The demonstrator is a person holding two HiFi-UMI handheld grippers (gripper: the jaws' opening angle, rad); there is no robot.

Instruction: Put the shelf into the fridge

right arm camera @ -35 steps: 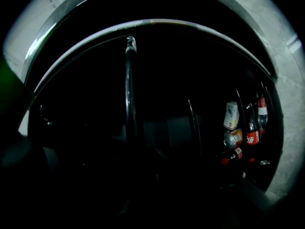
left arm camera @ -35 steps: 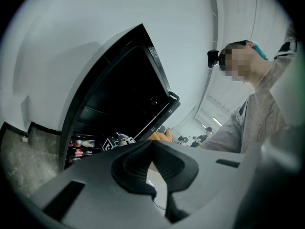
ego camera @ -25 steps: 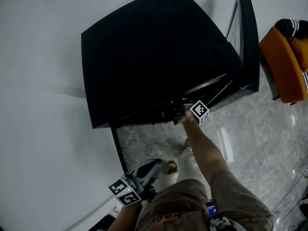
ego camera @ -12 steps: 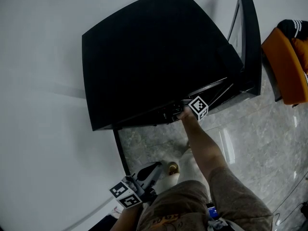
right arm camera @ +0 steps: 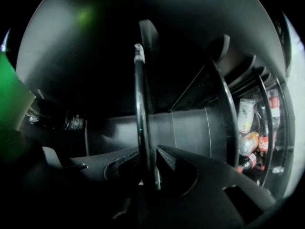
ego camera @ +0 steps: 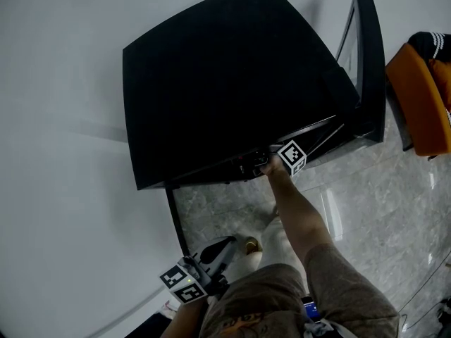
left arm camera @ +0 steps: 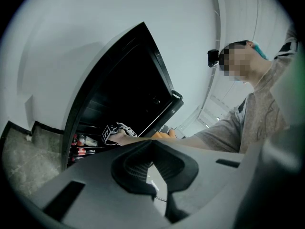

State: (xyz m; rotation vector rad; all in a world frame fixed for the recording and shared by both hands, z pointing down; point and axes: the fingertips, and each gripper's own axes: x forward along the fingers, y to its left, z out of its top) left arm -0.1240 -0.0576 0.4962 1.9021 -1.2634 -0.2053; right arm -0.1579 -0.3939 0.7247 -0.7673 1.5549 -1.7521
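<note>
The black fridge is seen from above with its door swung open at the right. My right gripper is at the fridge's front opening, shut on the shelf. In the right gripper view the shelf shows edge-on as a thin dark rim that runs up from the jaws into the dark interior. My left gripper hangs low by the person's leg, away from the fridge, jaws together and holding nothing. The left gripper view shows the fridge and the right gripper from below.
Bottles and cans stand on racks at the right inside the fridge. An orange seat stands beyond the open door. A white wall is at the left, and grey marble floor lies in front.
The right gripper has edged slightly towards the fridge's opening with the shelf. The left gripper stays low and still.
</note>
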